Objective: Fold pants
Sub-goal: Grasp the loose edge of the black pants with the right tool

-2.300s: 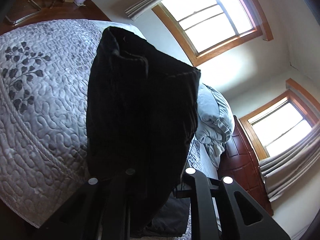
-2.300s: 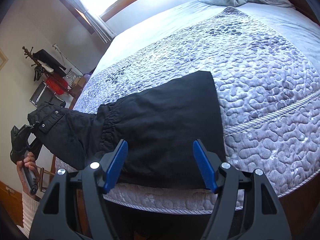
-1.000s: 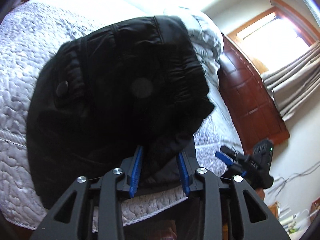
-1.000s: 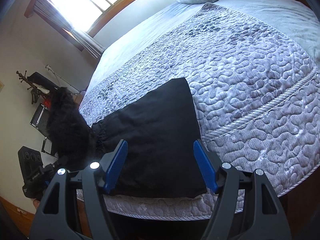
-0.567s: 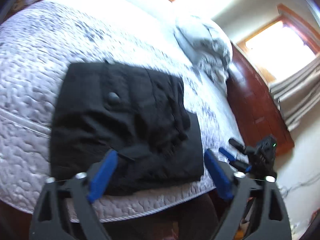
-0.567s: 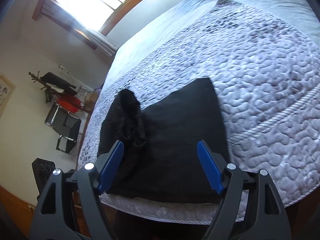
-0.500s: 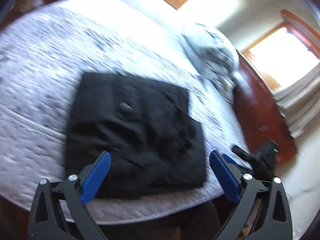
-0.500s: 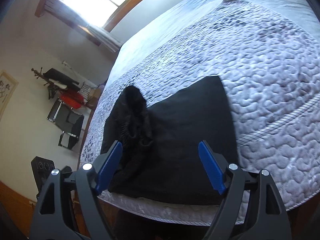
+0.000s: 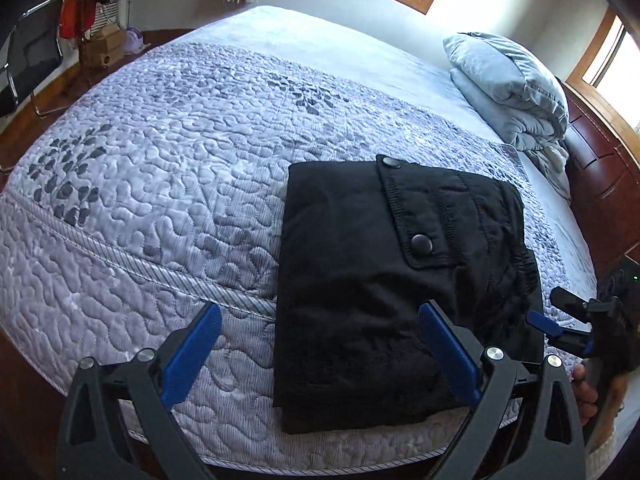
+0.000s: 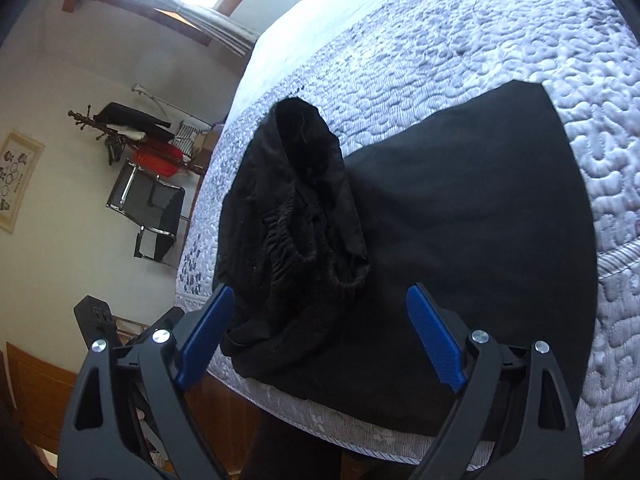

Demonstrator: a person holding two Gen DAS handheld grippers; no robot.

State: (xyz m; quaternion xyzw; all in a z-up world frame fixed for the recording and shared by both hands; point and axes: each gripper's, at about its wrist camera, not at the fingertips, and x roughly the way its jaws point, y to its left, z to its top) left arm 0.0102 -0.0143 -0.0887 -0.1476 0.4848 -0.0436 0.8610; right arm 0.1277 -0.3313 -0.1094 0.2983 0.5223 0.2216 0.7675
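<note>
Your pants (image 9: 384, 280) lie folded into a compact black block at the near edge of the bed (image 9: 160, 184), just beyond both tools and touching neither. Your left gripper (image 9: 316, 356) is spread wide and empty; from its camera the block sits ahead and a little to the right, its long axis running away from you toward the pillows (image 9: 508, 88), with the buttoned waistband flap on top. Your right gripper (image 10: 320, 336) is also spread wide and holds nothing; in its view the pants (image 10: 460, 240) fill the space straight ahead, and the bunched elastic waist (image 10: 312, 208) stands up in a hump on the left part of the block, nearly in line with that tool's left finger.

The fold looks essentially made. What remains, if anything, is that raised waist: it is not lying flat. It sits on the side of the block toward your right hand, so that gripper is likely the nearer one to press or tuck it. Come in low along the block's long axis, or you risk dragging the top layer off the edge of the bed, which is close beneath both tools.
</note>
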